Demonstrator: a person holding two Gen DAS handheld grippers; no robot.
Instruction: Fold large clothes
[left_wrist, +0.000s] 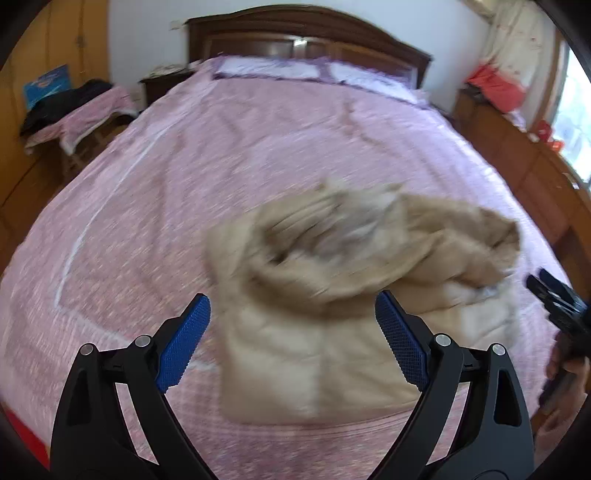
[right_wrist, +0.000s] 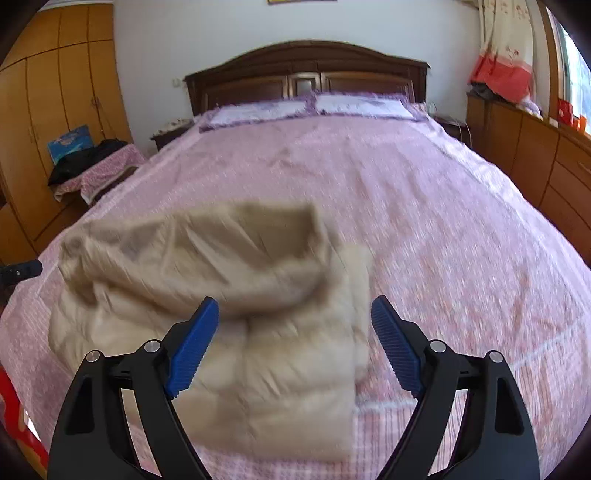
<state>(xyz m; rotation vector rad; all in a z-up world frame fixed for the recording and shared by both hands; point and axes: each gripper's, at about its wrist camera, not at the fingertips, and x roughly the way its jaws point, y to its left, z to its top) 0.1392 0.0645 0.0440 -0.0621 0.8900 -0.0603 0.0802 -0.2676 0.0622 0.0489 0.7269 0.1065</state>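
Note:
A beige padded jacket (left_wrist: 332, 332) with a fur-trimmed hood (left_wrist: 343, 229) lies folded into a compact bundle near the foot of the pink bed (left_wrist: 184, 166). It also shows in the right wrist view (right_wrist: 229, 295). My left gripper (left_wrist: 293, 332) is open and empty, hovering over the jacket's near part. My right gripper (right_wrist: 295, 343) is open and empty above the jacket's right side. The right gripper's body shows at the right edge of the left wrist view (left_wrist: 561, 306). Both views are motion-blurred.
Two pillows (right_wrist: 314, 107) lie by the dark wooden headboard (right_wrist: 306, 70). A stool with dark clothes (right_wrist: 96, 162) stands left of the bed before orange wardrobes (right_wrist: 55, 92). A wooden dresser (right_wrist: 535, 155) lines the right side under a window.

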